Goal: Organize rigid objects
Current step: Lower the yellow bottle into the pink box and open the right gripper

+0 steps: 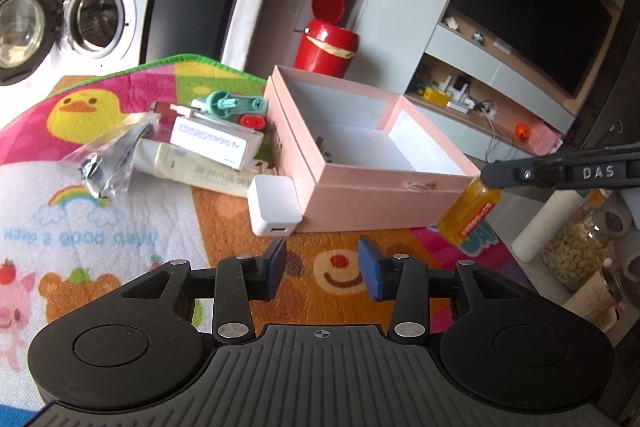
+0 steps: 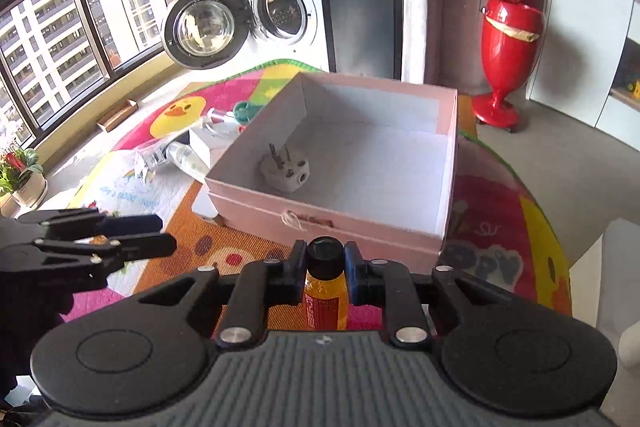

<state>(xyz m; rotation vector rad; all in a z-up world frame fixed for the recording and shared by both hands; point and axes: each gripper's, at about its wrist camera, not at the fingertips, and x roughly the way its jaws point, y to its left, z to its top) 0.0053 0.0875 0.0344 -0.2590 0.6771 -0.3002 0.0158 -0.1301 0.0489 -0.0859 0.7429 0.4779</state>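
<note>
A pink open box [image 1: 360, 195] stands on the colourful play mat; in the right wrist view the box [image 2: 320, 223] holds a grey plug adapter [image 2: 285, 169]. My right gripper [image 2: 325, 269] is shut on a small orange bottle [image 2: 325, 297] with a black cap, just before the box's near wall; the bottle also shows in the left wrist view [image 1: 470, 213] at the box's right corner. My left gripper [image 1: 322, 267] is open and empty above the mat. A white charger cube [image 1: 273, 205], a white carton [image 1: 214, 141], a cream tube [image 1: 192, 167], a teal tool [image 1: 232, 103] and a plastic bag [image 1: 106, 159] lie left of the box.
A red lidded bin [image 1: 326, 41] stands behind the box. A washing machine [image 2: 276, 7] with its door open is at the far left. Shelves under a TV [image 1: 532, 3] and jars [image 1: 578, 251] are on the right. A window [image 2: 48, 19] and a potted plant [image 2: 22, 175] are far left.
</note>
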